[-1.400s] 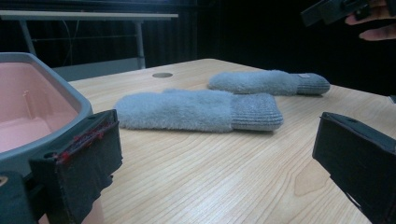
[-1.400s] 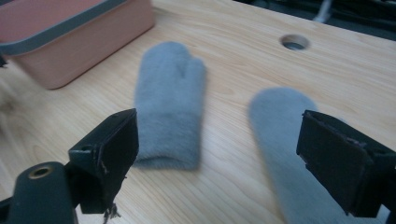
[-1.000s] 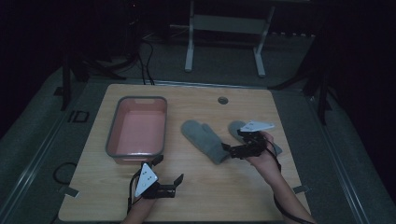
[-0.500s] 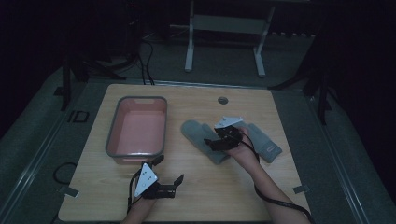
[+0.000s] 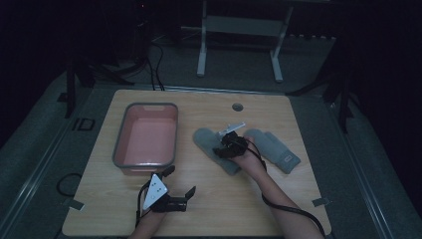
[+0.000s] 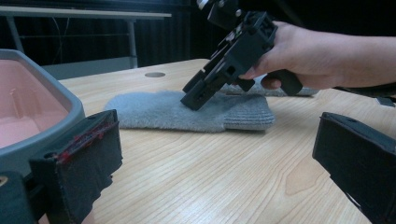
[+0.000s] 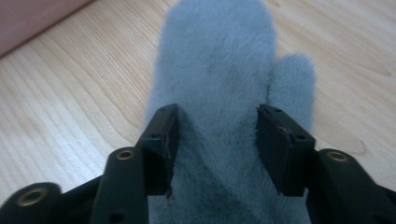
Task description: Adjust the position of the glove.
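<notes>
The grey mitten (image 7: 219, 70) I am after lies flat on the table (image 5: 298, 199) just right of the pink tub (image 5: 147, 134), its rounded tip pointing toward the tub's far end and its cuff toward me; a second mitten (image 5: 273, 147) lies beside it to the right, partly behind my hand. It looks fleecy, limp and light, so I judge it will sag and fold once lifted and will not slip much in the pads; the sensible hold is a pinch of the fabric across the palm, bunching the pile rather than trying to span the whole width. My right gripper (image 5: 225, 147) is tilted nose-down onto that palm, and in the right gripper view the jaws straddle the middle of the mitten, the thumb lobe lying just outside one of them; the jaws have just been closing and now stand about half-way in, with the fleece gathered between them, though I cannot tell that the pads press it firmly yet. My left gripper (image 5: 175, 195) rests low on the near edge of the table, jaws wide and holding nothing, well apart from the mitten.
</notes>
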Demonstrator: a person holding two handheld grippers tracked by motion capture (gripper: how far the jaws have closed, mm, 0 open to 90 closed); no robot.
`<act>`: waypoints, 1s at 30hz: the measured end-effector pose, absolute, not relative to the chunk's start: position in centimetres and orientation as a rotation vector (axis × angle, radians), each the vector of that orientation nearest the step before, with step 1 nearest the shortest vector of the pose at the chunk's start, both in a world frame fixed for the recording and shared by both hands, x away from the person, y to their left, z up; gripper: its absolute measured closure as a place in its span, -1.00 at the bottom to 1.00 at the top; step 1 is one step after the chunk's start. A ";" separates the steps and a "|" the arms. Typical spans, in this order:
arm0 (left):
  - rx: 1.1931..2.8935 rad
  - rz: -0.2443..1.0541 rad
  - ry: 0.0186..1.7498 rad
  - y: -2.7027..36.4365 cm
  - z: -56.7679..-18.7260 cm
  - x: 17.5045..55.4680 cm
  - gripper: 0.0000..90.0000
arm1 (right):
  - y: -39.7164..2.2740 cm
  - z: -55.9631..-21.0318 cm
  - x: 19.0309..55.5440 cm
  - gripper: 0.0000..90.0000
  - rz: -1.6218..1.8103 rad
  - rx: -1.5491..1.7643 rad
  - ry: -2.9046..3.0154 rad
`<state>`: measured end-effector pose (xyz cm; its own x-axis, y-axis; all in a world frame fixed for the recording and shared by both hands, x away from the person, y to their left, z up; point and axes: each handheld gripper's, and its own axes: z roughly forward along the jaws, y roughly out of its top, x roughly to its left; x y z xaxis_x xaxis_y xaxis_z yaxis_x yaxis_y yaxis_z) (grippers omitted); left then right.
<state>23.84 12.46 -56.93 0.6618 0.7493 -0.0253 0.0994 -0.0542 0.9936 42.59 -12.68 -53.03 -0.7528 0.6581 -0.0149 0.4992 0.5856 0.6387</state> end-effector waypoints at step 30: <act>1.567 0.615 0.722 12.4 -56.9 23.8 -0.96 | -12.2 -51.5 40.4 0.88 0.970 1.251 2.345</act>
<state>23.82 12.41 -56.92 0.6627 0.7487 -0.0195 0.0998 -0.0624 0.9930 40.44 -12.20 -51.54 -0.5701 0.8205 0.0414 0.6099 0.3890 0.6904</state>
